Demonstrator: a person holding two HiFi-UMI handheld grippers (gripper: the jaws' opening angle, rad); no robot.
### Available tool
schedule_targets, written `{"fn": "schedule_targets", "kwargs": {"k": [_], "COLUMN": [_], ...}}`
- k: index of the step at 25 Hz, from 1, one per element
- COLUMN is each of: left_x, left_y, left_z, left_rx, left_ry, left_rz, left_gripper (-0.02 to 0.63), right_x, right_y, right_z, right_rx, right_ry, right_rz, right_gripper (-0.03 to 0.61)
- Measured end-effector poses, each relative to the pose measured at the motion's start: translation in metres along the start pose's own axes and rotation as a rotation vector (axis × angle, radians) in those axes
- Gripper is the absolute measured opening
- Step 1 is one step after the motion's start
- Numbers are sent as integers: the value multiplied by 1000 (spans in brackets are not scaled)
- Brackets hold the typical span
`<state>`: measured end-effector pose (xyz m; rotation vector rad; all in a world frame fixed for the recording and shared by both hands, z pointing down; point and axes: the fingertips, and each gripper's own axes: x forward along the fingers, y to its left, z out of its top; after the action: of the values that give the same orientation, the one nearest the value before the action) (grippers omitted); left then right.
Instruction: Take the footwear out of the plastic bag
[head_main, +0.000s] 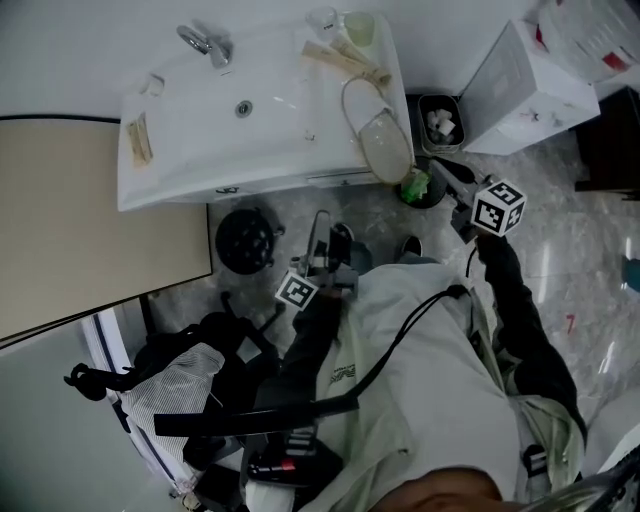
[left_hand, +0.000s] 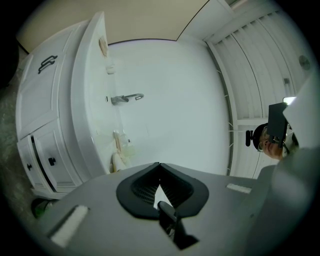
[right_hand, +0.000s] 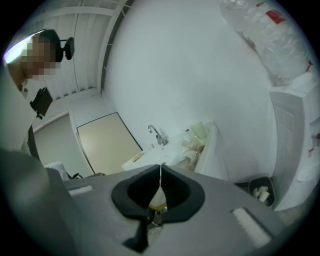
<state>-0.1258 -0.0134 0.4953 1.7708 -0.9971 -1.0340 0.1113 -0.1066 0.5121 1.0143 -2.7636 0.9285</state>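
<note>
The head view looks steeply down on the sink (head_main: 250, 165); both gripper views face its tap (head_main: 207, 43) from lower.

No text can be read; the print on the pale jacket (head_main: 430, 400) is too small

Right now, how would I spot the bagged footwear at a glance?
Start at the white sink counter. Go to its right end, past the basin, nearer than the cup. The footwear is the large pale oval shape in plastic reaching the front edge; its neighbours are small flat sachets.
</note>
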Motion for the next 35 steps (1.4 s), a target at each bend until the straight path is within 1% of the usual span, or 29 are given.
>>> {"fn": "schedule_targets", "kwargs": {"k": [1, 4, 6, 9, 10, 14, 17, 19, 21, 22, 23, 24, 26, 27, 28, 29, 30, 32, 34, 35], "left_x": [-1, -2, -1, -1, 0, 5, 12, 21, 34, 42, 50, 58, 70, 75, 80, 84, 89, 96, 100, 104], "left_y": [1, 6, 9, 15, 16, 24, 32, 35, 39, 41, 44, 47, 52, 54, 55, 56, 56, 60, 62, 63], "left_z": [6, 22, 34, 51, 57, 82, 87, 82, 70, 61, 49, 34, -7, -29, -48, -63, -74, -89, -93, -91], "left_rx": [-2, -6, -9, -14, -15, -22, -54, -79, -97, -109, -121, -130, -155, -164, -172, -183, -194, -220, -210, -193], "left_ry": [-5, -13, -15, -21, -23, -22, 17, 75, 161, 214, 279, 357, 544, 633, 703, 747, 767, 779, 778, 762], "left_rz": [0, -2, -6, -8, -10, -20, -37, -59, -87, -99, -111, -121, -138, -145, -151, -158, -162, -160, -160, -159], "left_gripper": [-7, -6, -6, -8, -8, -8, -12, -12, -9, 4, 33, 72, 199, 245, 263, 275, 276, 276, 238, 193], "right_x": [9, 38, 59, 86, 93, 115, 123, 124, 125, 127, 128, 130, 132, 133, 133, 134, 135, 136, 136, 136], "right_y": [-8, -31, -44, -59, -61, -73, -76, -76, -71, -65, -57, -51, -44, -42, -41, -41, -40, -38, -32, -29], "right_z": [7, 29, 35, 25, 20, -4, -20, -26, -27, -30, -34, -38, -45, -47, -49, -51, -53, -59, -63, -64], "right_rx": [24, 75, 102, 146, 155, 180, 235, 281, 347, 375, 387, 377, 330, 317, 311, 305, 296, 280, 311, 345], "right_ry": [-1, -24, -17, 49, 81, 195, 271, 297, 315, 340, 375, 412, 471, 489, 505, 522, 543, 586, 588, 568], "right_rz": [-2, -5, -15, -36, -42, -76, -86, -94, -83, -63, -42, -29, -31, -38, -47, -59, -77, -110, -118, -115], "right_gripper": [5, 53, 121, 237, 251, 252, 252, 250, 250, 250, 250, 250, 250, 250, 250, 250, 250, 235, 233, 233]}}
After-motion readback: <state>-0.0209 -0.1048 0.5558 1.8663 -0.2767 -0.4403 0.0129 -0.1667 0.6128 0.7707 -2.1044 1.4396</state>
